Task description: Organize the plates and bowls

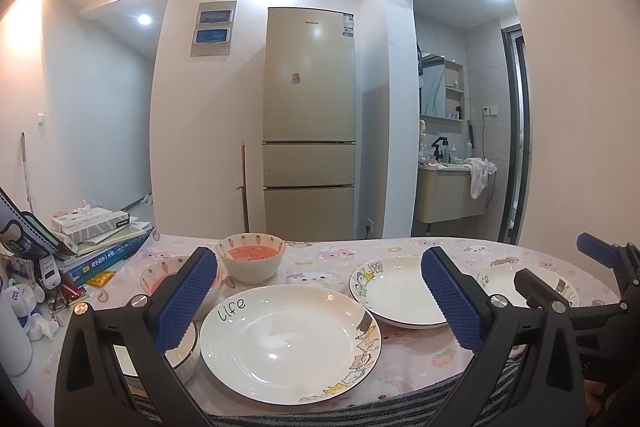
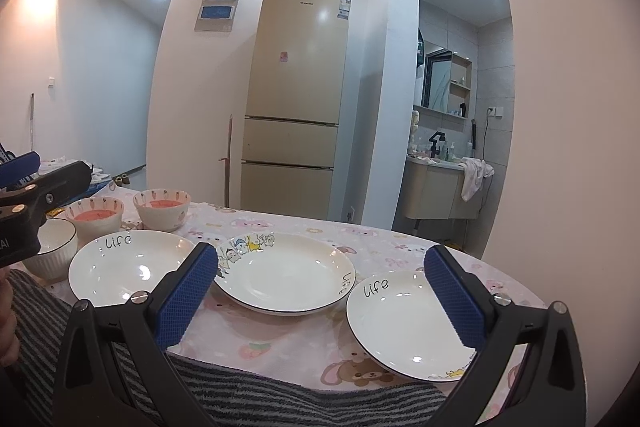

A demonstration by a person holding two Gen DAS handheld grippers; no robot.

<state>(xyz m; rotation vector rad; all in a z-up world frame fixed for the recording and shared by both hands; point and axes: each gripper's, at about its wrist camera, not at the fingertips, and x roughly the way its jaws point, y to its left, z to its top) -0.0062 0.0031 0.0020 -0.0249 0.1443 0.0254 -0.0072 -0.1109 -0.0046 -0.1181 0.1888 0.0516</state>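
Three white "life" plates lie in a row on the pink tablecloth: left plate, middle plate, right plate. Two carrot-pattern bowls with pink insides stand behind the left plate. A white ribbed bowl sits at the left. My left gripper is open and empty above the left plate. My right gripper is open and empty, between the middle and right plates.
A stack of books and a tissue box sits at the table's far left with small clutter. A striped grey cloth covers the near table edge. A fridge and a bathroom archway stand behind the table.
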